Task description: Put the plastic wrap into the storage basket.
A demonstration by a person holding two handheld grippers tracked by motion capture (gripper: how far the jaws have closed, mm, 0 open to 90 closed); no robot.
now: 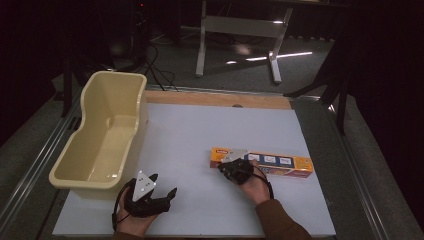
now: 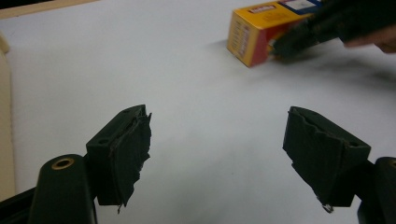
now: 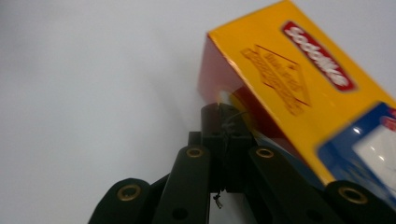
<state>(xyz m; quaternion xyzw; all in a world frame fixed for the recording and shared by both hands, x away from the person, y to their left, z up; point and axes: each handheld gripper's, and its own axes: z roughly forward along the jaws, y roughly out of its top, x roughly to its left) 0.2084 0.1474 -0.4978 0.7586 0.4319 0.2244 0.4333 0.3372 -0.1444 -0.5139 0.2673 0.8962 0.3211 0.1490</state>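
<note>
White worktop (image 1: 200,135) with a wood strip at 12 o'clock in a dark room, cream tub (image 1: 102,135) at 9, yellow box (image 1: 280,165) lying flat at 4, right gripper (image 1: 231,169) pressed together against its near end, left gripper (image 1: 159,186) spread at 7.

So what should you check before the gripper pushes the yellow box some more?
1. Right gripper jaws shut: ok, pads pressed together with nothing between them.
2. Tips against the box: ok, they meet its near long side by the end.
3. Box lying flat on the table: ok in the high view.
4. Left gripper out of the way: ok, open, holding nothing, set apart from the box.
5. Bin ready: ok, upright at the table's left edge with nothing inside.
6. Whether the box will slide straight: cannot tell.
</note>
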